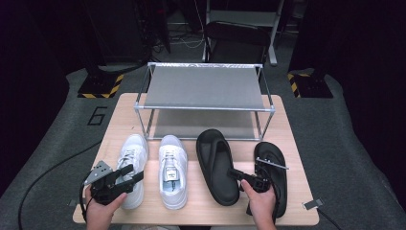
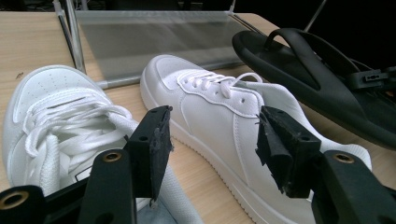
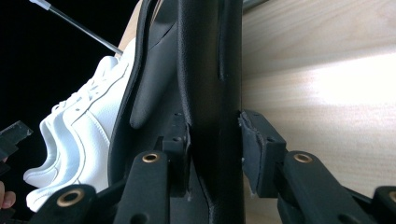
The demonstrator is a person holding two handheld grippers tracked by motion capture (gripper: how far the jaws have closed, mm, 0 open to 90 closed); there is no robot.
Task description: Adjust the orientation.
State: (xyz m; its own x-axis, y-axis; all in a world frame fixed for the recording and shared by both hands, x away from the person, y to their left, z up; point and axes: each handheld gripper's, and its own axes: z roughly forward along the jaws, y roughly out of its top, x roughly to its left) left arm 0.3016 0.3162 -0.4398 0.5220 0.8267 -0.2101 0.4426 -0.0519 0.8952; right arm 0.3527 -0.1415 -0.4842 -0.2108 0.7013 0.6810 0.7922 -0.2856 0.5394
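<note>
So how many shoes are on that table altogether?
4. Two white sneakers side by side at the front left: left sneaker, right sneaker. Two black sandals to their right: one clamped in the right gripper, the other near the table's right edge.

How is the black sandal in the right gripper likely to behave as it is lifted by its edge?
The black sandal looks like thick moulded foam, so probably light and fairly stiff, sagging little. Held by the right gripper near its heel edge, it may swing or pivot toe-down. Its matte surface between the pads suggests little slipping.
</note>
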